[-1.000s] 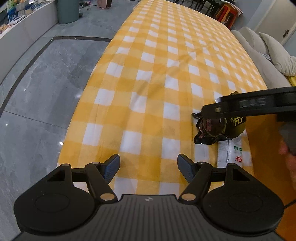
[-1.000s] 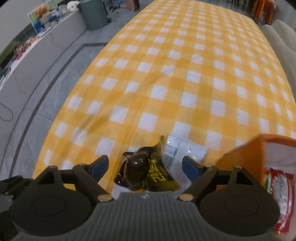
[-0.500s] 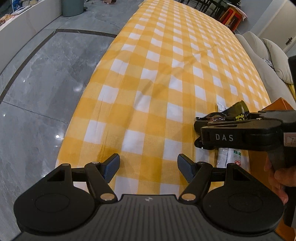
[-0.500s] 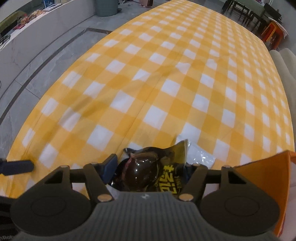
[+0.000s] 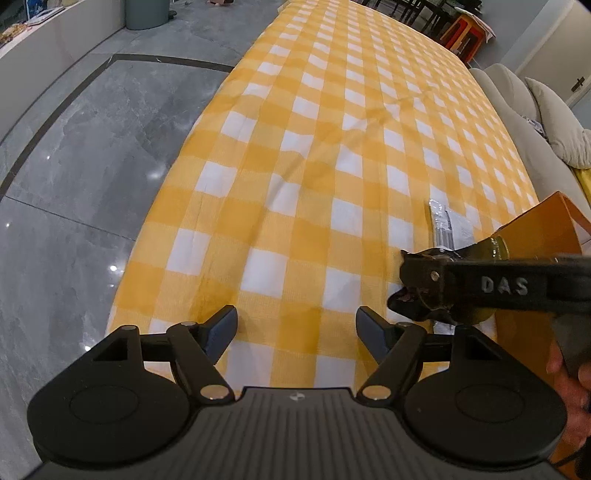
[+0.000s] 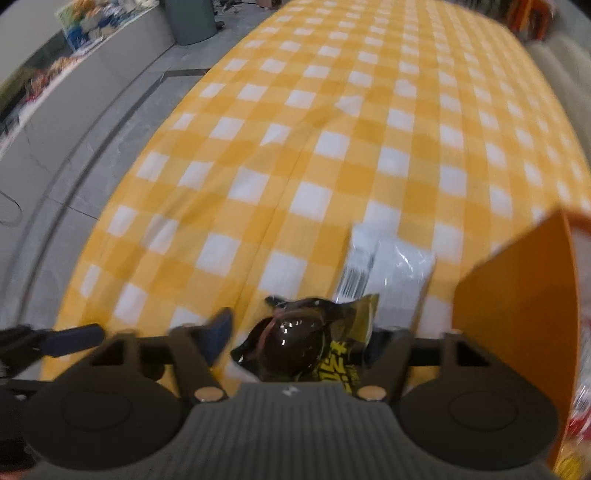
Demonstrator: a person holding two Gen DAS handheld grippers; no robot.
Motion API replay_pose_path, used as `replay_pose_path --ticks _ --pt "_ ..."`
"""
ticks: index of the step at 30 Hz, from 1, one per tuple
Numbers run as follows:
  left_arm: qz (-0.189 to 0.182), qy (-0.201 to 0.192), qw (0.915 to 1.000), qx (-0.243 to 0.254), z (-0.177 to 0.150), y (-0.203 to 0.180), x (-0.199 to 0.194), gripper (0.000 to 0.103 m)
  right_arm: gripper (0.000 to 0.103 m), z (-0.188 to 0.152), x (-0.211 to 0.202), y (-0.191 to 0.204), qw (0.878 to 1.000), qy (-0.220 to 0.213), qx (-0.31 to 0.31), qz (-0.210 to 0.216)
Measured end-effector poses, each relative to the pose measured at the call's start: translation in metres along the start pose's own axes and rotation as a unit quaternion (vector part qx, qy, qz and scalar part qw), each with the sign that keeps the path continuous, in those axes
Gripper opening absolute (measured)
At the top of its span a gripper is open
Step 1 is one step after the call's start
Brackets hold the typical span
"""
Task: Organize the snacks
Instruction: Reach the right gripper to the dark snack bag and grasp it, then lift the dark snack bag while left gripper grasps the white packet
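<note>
A dark brown and yellow snack packet (image 6: 295, 347) sits between the fingers of my right gripper (image 6: 299, 332). The jaws are opening, and the pads still touch the packet's sides. In the left wrist view this right gripper (image 5: 413, 280) reaches in from the right, with the packet (image 5: 495, 247) showing behind its finger. A white packet (image 6: 391, 266) lies flat on the yellow checked cloth just beyond. An orange box (image 6: 517, 314) stands right of it, with a red packet (image 6: 580, 417) inside. My left gripper (image 5: 297, 328) hangs over bare cloth, its jaws opening with nothing between them.
The table's left edge (image 5: 177, 173) drops to a grey tiled floor. A pale sofa with cushions (image 5: 546, 110) runs along the right side. A grey bin (image 5: 147, 14) and a counter stand far left. A person's hand (image 5: 569, 373) holds the right gripper's handle.
The right gripper came down around the dark packet, closed on it, then shifted right towards the orange box with the packet. The left gripper stayed where it was.
</note>
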State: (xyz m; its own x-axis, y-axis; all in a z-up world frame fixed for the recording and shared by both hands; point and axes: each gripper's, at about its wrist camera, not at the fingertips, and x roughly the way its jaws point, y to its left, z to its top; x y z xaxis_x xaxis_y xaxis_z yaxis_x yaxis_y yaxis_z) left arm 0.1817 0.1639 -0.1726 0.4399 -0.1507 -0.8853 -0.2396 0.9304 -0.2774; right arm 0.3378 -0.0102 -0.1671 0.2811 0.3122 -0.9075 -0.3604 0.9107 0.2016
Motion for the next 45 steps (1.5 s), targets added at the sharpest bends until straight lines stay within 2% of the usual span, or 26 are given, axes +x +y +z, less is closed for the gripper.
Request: replay_pose_path --ticks 3,5,7,9,10,13,17,26,29,34,38,45 --pt "-0.005 0.001 1.0000 -0.001 0.000 0.000 0.000 0.087 0.068 -0.009 -0.006 -0.002 1.000 -0.002 -0.004 -0.005" --pt "-0.005 0.000 1.0000 -0.002 -0.001 0.000 -0.001 0.087 0.062 -0.014 -0.004 0.000 1.000 0.004 -0.016 -0.020" --pt "-0.007 0.000 1.0000 -0.003 -0.001 0.001 -0.001 0.087 0.062 -0.018 -0.004 -0.002 1.000 -0.003 -0.011 -0.019" --pt "-0.009 -0.001 0.9999 -0.005 -0.001 0.001 -0.001 0.087 0.053 -0.020 -0.004 -0.002 1.000 -0.020 -0.013 -0.014" --pt "-0.009 -0.002 0.9999 -0.005 -0.002 0.001 -0.001 0.087 0.043 -0.020 -0.005 -0.001 0.999 -0.026 -0.022 -0.009" --pt "-0.009 -0.003 1.0000 -0.003 -0.002 0.001 -0.001 0.087 0.042 -0.020 -0.007 0.001 0.999 -0.031 -0.019 -0.009" --pt "-0.007 -0.003 1.0000 0.001 -0.003 0.000 -0.002 0.087 0.037 -0.023 -0.016 -0.007 0.999 -0.041 0.001 0.011" --pt "-0.013 -0.017 0.9987 0.046 -0.011 -0.022 -0.005 0.087 0.035 -0.032 -0.098 -0.039 0.991 -0.113 0.030 0.065" --pt "-0.032 -0.013 0.9979 0.054 -0.015 -0.030 -0.006 0.087 0.034 -0.038 -0.124 -0.058 0.987 -0.132 0.047 0.081" --pt "-0.040 -0.043 0.9946 0.085 -0.018 -0.056 -0.013 0.087 0.034 -0.057 -0.158 -0.090 0.977 -0.169 0.079 0.102" --pt "-0.012 -0.029 0.9926 0.117 -0.018 -0.083 -0.007 0.087 0.034 -0.074 -0.174 -0.112 0.971 -0.194 0.097 0.104" --pt "0.033 -0.035 0.9853 0.164 -0.007 -0.130 0.020 0.087 0.034 -0.093 -0.172 -0.138 0.965 -0.200 0.115 0.124"
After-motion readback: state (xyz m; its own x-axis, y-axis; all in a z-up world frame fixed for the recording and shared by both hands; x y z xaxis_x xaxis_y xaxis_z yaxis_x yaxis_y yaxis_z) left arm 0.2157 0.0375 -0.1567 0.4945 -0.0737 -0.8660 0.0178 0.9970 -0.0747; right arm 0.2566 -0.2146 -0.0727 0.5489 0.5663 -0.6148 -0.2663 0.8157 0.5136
